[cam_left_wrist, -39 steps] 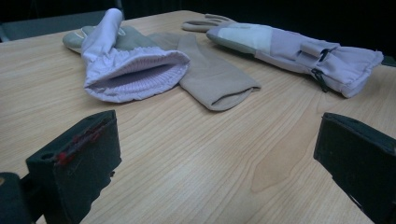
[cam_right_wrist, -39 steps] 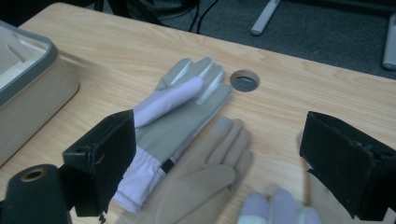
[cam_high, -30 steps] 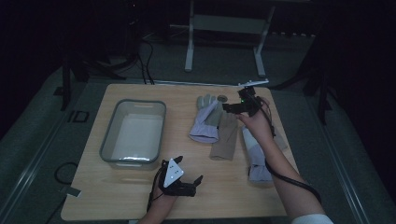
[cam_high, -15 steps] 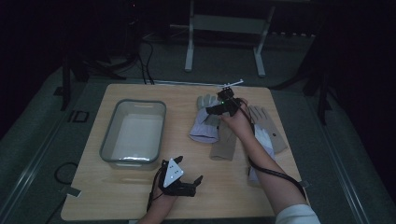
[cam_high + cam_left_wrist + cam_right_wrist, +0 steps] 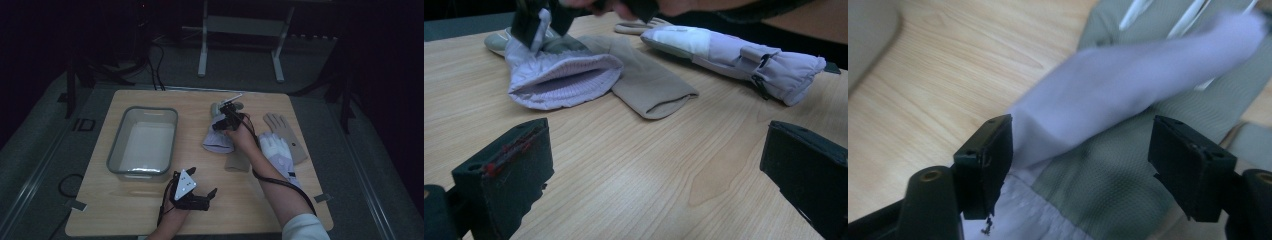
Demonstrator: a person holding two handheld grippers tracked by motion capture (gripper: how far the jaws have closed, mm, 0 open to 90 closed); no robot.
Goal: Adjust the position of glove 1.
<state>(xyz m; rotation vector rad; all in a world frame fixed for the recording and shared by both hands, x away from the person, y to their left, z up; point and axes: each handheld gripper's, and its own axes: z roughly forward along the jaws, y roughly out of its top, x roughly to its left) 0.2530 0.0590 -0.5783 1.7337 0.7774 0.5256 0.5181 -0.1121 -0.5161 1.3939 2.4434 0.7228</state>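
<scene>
4 gloves are spread over your wooden table (image 5: 125, 210), right of the grey plastic bin (image 5: 142, 140). Your right gripper (image 5: 223, 123) is down on the lilac mitten (image 5: 218, 139) at the far middle; its jaws have just been closing but they're not pinching yet, with the mitten's lilac thumb (image 5: 1128, 85) lying between them, against 1 pad only. That mitten overlaps a beige glove (image 5: 649, 85). Your left gripper (image 5: 209, 196) sits near the front edge, jaws spread wide over bare wood, holding nothing.
</scene>
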